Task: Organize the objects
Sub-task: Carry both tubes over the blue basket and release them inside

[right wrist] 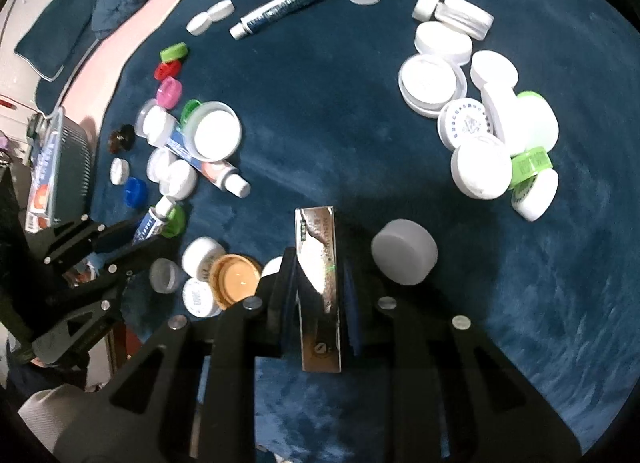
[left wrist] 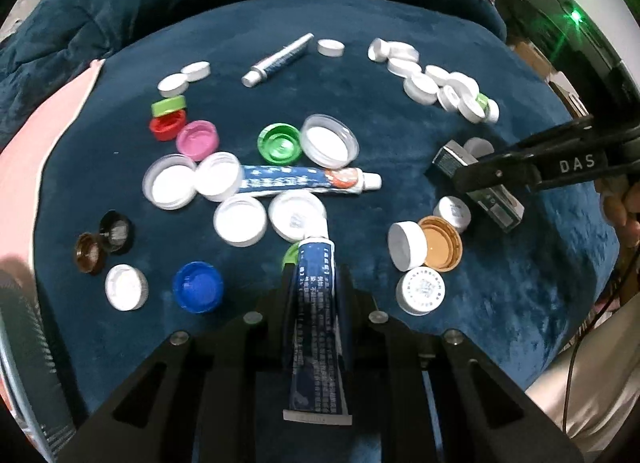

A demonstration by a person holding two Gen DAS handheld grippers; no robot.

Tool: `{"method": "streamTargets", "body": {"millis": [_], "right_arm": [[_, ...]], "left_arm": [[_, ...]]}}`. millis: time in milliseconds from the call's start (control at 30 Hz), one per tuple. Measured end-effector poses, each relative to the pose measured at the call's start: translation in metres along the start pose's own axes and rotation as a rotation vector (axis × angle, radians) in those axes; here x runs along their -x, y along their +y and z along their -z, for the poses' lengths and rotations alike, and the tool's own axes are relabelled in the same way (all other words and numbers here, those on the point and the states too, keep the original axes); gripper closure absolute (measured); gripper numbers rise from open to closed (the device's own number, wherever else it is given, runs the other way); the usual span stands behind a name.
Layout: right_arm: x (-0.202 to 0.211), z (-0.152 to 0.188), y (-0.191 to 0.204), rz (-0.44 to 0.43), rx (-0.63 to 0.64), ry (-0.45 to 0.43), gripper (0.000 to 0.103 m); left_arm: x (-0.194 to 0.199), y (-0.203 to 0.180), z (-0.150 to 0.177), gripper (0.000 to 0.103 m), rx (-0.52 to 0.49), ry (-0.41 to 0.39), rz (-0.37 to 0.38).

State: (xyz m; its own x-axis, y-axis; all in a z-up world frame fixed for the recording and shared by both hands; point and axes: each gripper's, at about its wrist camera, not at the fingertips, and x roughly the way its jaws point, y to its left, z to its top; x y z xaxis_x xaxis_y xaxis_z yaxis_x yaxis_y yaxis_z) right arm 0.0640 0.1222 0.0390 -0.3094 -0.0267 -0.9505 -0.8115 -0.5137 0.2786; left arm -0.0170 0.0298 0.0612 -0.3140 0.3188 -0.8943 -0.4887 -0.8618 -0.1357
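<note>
A dark blue ointment tube [left wrist: 318,303] is clamped between the closed jaws of the left gripper [left wrist: 316,275], cap end forward, over the blue plush cloth [left wrist: 400,143]. A silver rectangular box [right wrist: 320,283] is pinched lengthwise in the closed right gripper [right wrist: 320,263]. White lids are clustered far right [right wrist: 480,111]; coloured caps and a second tube [left wrist: 308,181] are scattered mid-cloth.

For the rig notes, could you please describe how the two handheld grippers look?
Both are matte black with flat angular fingers and triangular cut-outs, studded with round silver bolt heads. The right gripper bears white "DAS" lettering. The left gripper looks alike, without visible lettering.
</note>
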Motion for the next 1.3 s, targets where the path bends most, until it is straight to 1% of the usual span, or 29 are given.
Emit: {"method": "streamTargets", "body": {"millis": [133,267,467,533,700,933,1100,1233,1300], "right_arm": [[0.004,-0.003,0.009,-0.048,-0.012,-0.016,0.081],[0.009,-0.008,0.024,-0.072,0.002,-0.023,0.081],[0.018,-0.021,0.057,-0.106,0.053,-0.042,0.081],[0.022,-0.027,0.076,-0.125,0.083,-0.051,0.081],[0.029,-0.041,0.147,-0.184,0.185,-0.072,0.081],[0.022,-0.050,0.261,-0.287,0.330,-0.070,0.081],[0.007,-0.059,0.320,-0.370,0.364,-0.051,0.081],[-0.009,-0.067,0.353,-0.428,0.364,-0.019,0.081],[-0.014,-0.073,0.368,-0.472,0.346,-0.008,0.081]], "left_arm": [[0.009,0.010,-0.002,0.085,0.024,-0.018,-0.003],[0.020,0.017,-0.005,0.085,0.042,-0.045,-0.013],[0.052,0.041,-0.004,0.085,0.101,-0.104,-0.044],[0.068,0.056,0.000,0.085,0.136,-0.128,-0.063],[0.112,0.103,0.016,0.085,0.257,-0.200,-0.108],[0.175,0.186,0.059,0.085,0.460,-0.278,-0.196],[0.209,0.238,0.096,0.085,0.597,-0.318,-0.253],[0.221,0.261,0.113,0.085,0.659,-0.337,-0.281],[0.221,0.270,0.120,0.085,0.692,-0.343,-0.277]]}}
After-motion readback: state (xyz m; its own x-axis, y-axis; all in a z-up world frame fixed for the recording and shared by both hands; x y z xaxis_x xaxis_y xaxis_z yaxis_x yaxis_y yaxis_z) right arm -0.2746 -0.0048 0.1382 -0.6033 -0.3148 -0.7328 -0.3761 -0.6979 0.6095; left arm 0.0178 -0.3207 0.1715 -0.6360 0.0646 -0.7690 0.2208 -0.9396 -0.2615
